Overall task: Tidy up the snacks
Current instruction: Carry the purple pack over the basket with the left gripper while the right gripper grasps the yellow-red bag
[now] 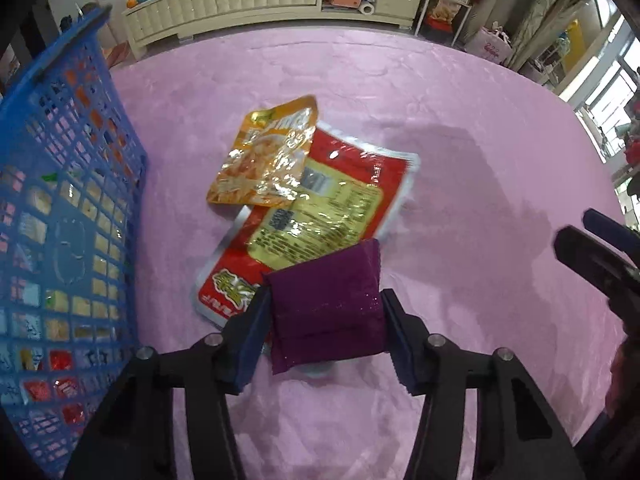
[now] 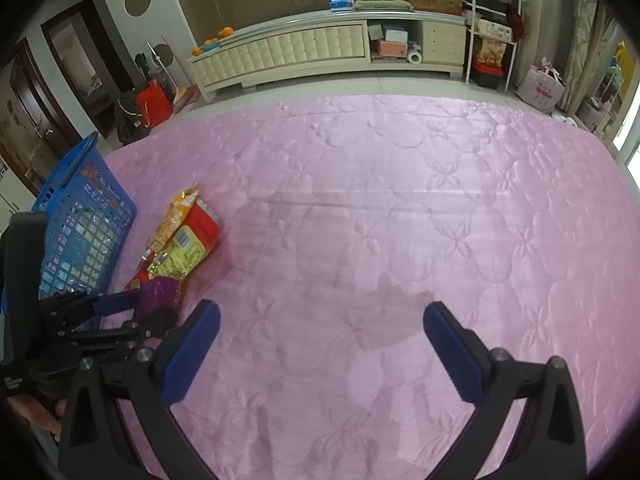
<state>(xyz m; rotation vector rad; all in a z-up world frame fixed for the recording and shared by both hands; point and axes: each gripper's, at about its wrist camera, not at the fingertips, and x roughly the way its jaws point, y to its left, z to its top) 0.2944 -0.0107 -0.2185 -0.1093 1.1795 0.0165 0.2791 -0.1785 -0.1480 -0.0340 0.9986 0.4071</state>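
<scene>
1. The left wrist view looks down on the left gripper [image 1: 326, 332], whose fingers [image 1: 250, 340] are clamped on the two side edges of a purple packet [image 1: 326, 308]; its near corner rests just above the pink quilted table [image 1: 460, 92].
2. The purple packet's far edge overlaps a red packet [image 1: 332, 208], which lies flat with its long axis running from near left to far right, printed back facing up.
3. An orange packet [image 1: 264, 160] lies across the red packet's far left end, its top pointing away from the camera.
4. A blue basket [image 1: 60, 200] stands at the left, just beside the packets; through its mesh this view shows more snacks inside.
5. The right wrist view shows the right gripper [image 2: 322, 344] with fingers [image 2: 192, 352] spread wide, gripping nothing, over bare table well right of the pile.
6. That view sees the left gripper from the side at its left edge and shows the purple packet only partly.
7. It also shows a cream cabinet [image 2: 300, 48] across the room.
</scene>
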